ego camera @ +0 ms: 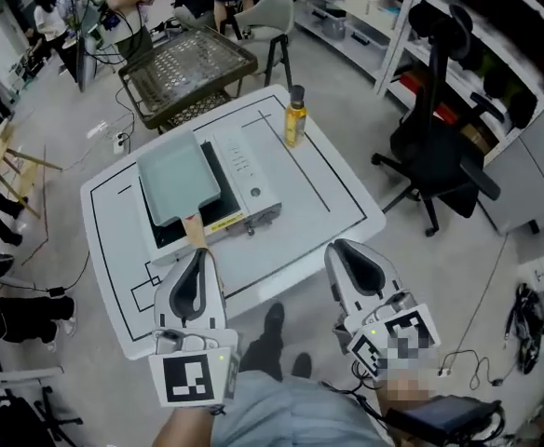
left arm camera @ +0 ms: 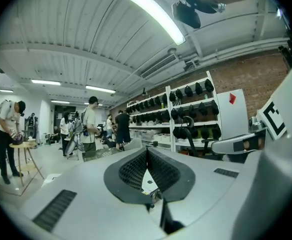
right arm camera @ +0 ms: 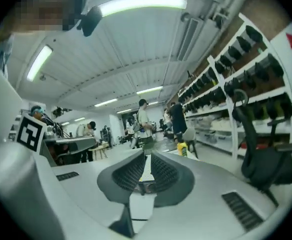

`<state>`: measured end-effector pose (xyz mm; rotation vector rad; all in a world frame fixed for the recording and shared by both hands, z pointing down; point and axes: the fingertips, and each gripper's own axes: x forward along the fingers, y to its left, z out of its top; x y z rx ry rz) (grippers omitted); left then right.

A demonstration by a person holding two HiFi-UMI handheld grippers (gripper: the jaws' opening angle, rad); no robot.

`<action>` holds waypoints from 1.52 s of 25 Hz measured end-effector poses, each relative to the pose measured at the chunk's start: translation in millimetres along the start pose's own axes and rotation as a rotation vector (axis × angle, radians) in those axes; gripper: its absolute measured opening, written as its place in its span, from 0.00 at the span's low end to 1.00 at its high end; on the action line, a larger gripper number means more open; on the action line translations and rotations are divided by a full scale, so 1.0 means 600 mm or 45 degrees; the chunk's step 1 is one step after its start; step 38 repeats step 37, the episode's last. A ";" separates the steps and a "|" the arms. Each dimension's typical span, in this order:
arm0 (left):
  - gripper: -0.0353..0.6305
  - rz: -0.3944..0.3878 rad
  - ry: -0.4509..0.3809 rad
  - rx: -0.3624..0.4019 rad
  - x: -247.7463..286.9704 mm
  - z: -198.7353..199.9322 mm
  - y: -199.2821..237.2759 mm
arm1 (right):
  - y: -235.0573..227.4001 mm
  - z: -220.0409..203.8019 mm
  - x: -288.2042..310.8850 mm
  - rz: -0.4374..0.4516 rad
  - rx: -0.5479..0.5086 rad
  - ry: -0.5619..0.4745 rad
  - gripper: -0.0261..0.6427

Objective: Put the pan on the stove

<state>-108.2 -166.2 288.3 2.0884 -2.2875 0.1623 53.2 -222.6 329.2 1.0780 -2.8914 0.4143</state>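
A grey rectangular pan (ego camera: 177, 177) is seen resting on the left half of a white portable stove (ego camera: 249, 180) at the centre of the head view, its wooden handle (ego camera: 195, 229) pointed toward the lower edge of the frame. Below it, the left gripper (ego camera: 200, 252) is held off the pan with its jaws drawn together on nothing, its tips near the end of the handle but apart from it. The right gripper (ego camera: 339, 248), at lower centre-right, is likewise clenched to a thin slit with nothing caught between the pads, and is held over the near edge of the table, well apart from the pan. The stove is set on a white table (ego camera: 319, 203) marked with black lines. A bottle of yellow liquid (ego camera: 295, 116) stands upright on the table at upper centre, beyond the stove. A black office chair (ego camera: 440, 147) is seen on the pale floor at the right, stocked shelves (ego camera: 496, 54) fill the upper right corner, and a mesh-topped cart (ego camera: 183, 68) stands at upper left, where several people are seen.
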 end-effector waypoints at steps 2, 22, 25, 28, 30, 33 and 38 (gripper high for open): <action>0.08 -0.030 -0.015 0.007 -0.008 0.013 -0.026 | -0.010 0.015 -0.035 -0.079 -0.097 -0.033 0.14; 0.08 -0.116 -0.087 0.014 -0.045 0.058 -0.092 | 0.002 0.056 -0.130 -0.208 -0.263 -0.115 0.11; 0.08 -0.119 -0.079 0.003 -0.047 0.055 -0.092 | 0.004 0.054 -0.129 -0.206 -0.265 -0.115 0.11; 0.08 -0.121 -0.078 0.004 -0.048 0.053 -0.094 | 0.005 0.053 -0.130 -0.203 -0.266 -0.118 0.11; 0.08 -0.121 -0.075 0.002 -0.048 0.053 -0.095 | 0.005 0.053 -0.131 -0.203 -0.266 -0.118 0.11; 0.08 -0.125 -0.075 0.000 -0.049 0.053 -0.096 | 0.006 0.053 -0.132 -0.205 -0.267 -0.117 0.11; 0.08 -0.136 -0.074 0.004 -0.052 0.049 -0.097 | 0.010 0.052 -0.133 -0.206 -0.269 -0.116 0.11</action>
